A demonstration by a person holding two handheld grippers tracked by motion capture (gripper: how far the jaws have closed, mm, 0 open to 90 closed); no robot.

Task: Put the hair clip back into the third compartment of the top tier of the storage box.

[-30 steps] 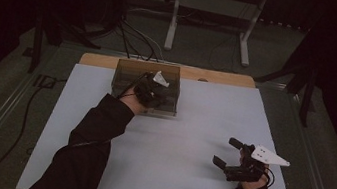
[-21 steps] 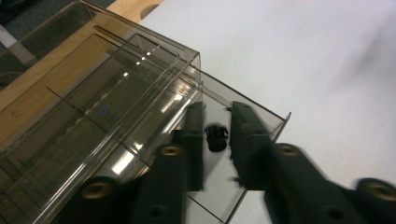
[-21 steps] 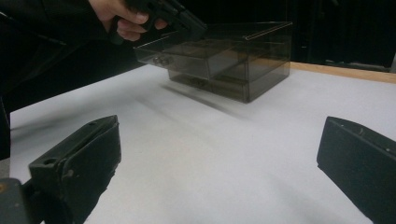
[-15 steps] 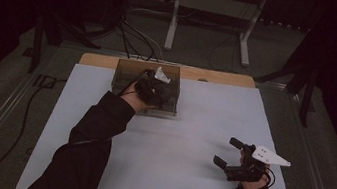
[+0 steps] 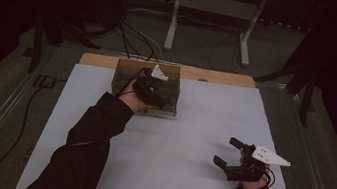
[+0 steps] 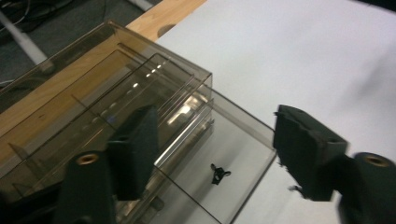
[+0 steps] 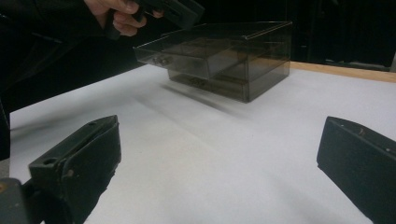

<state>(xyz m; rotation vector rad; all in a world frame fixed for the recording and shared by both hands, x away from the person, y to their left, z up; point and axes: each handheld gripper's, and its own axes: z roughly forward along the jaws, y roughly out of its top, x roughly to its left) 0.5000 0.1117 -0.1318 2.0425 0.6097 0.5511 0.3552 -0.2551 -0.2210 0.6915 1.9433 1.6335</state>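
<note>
Your left gripper (image 6: 212,154) is holding its two black jaws apart, and they have just been opening. Nothing is pinched between them. Through the gap you are looking down into an open drawer (image 6: 233,154) of a smoky see-through box (image 6: 116,93). A tiny black thing (image 6: 218,173) is lying on the floor of that drawer, right between the two jaws but below them. It is too small to tell what it is.

In the high view, your left gripper (image 5: 153,86) is hanging over the box (image 5: 126,75), near its front side. Your left hand (image 5: 133,97) is wrapped around the gripper, and your dark sleeve (image 5: 95,134) is stretching across the white table cover (image 5: 191,128).

The box is sitting at the far edge of the white cover, just in front of a strip of bare wood (image 5: 219,77). In the right gripper view, the drawer (image 7: 187,58) is sticking out from the box (image 7: 252,60) toward your left hand (image 7: 116,11).

Your right gripper (image 5: 228,152) is holding its jaws wide apart too, with nothing in them. It is resting low over the near right part of the cover, well apart from the box. In its own view, you are seeing bare white cover (image 7: 219,154) between the jaws.
</note>
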